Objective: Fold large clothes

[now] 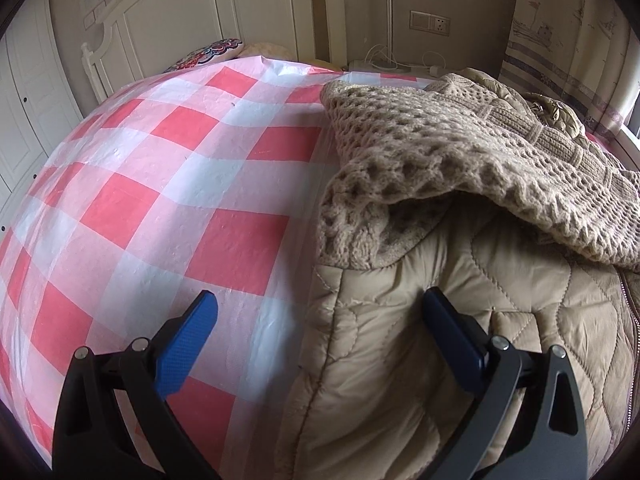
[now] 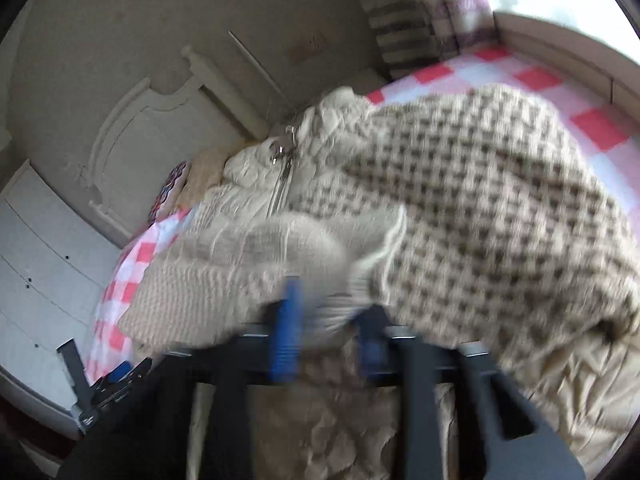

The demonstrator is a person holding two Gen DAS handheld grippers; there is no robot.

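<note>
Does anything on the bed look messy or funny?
Yes. The beige quilted coat isn't flat: its knitted sleeve is flopped across it in a rumpled heap on the checked sheet. Nothing looks torn or spilled.

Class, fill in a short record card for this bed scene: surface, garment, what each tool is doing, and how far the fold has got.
surface: bed with red-and-white checked cover
garment: beige quilted coat with knitted sleeves, zip closed
left tool: open, straddling the coat's edge, gripping nothing
right tool: shut on knitted cuff, picture blurred
fold stage: one knitted sleeve laid across the coat's body; the rest not yet folded
background: white headboard, patterned pillow
</note>
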